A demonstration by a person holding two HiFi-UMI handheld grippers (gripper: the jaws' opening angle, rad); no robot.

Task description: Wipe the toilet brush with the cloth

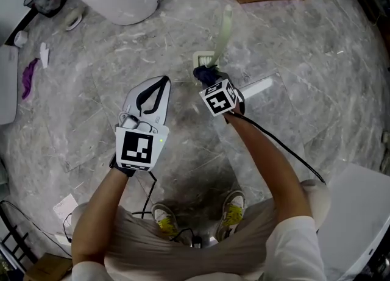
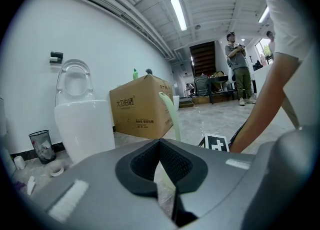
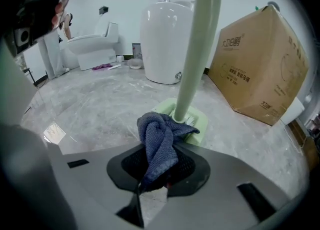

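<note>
I'm holding the left gripper [image 1: 159, 85] just left of the brush, its jaws resting together with nothing between them. The right gripper [image 1: 209, 78] is clamping its jaws on the blue cloth [image 3: 159, 144], which is pressing against the foot of the pale green toilet brush [image 3: 199, 49]. The brush is standing upright in its green holder [image 3: 200, 120] on the marble floor [image 1: 304, 60], with a cardboard box [image 3: 260, 59] sitting further right.

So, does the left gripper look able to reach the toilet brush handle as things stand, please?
Probably yes: only bare floor separates the left gripper from the handle; its shut jaws would need opening.
</note>
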